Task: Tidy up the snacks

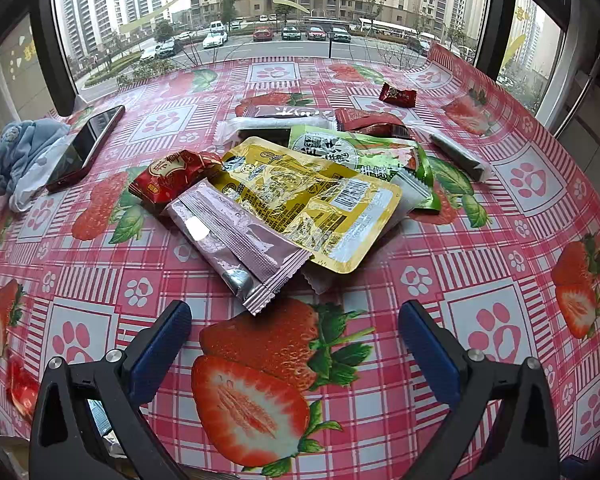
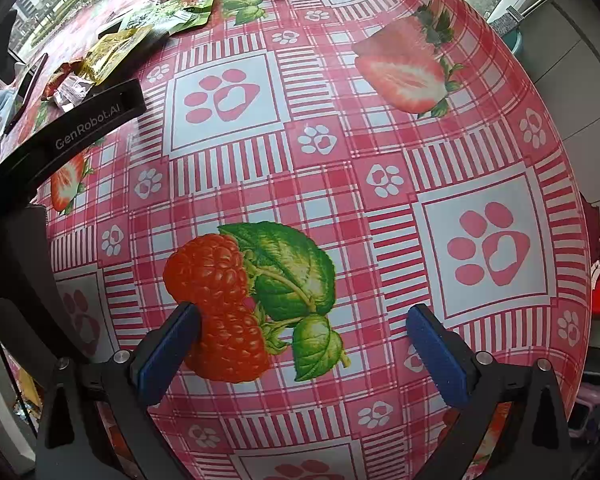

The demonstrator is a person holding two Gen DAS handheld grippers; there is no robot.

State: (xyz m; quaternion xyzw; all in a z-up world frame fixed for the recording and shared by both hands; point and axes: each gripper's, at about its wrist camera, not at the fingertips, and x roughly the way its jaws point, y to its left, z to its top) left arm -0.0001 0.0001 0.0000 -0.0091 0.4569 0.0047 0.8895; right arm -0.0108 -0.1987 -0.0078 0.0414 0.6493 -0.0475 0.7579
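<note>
L gripper [image 1: 296,320] jaws wide, nothing between, aimed at the snack pile ahead. Nearest: silver-pink packet [image 1: 240,248], just past the tips, long axis running diagonally away to the left. Yellow packet [image 1: 312,200] overlaps it behind; green packet [image 1: 360,152] further. R gripper [image 2: 302,320] released too, over bare tablecloth [image 2: 380,140], pile well apart, so L is nearer.

Phone [image 1: 85,145] beside blue cloth [image 1: 18,150], strawberry-print tablecloth [image 1: 380,300]

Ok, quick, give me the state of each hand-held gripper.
Left hand-held gripper: open, holding nothing.
Right hand-held gripper: open, holding nothing.
</note>
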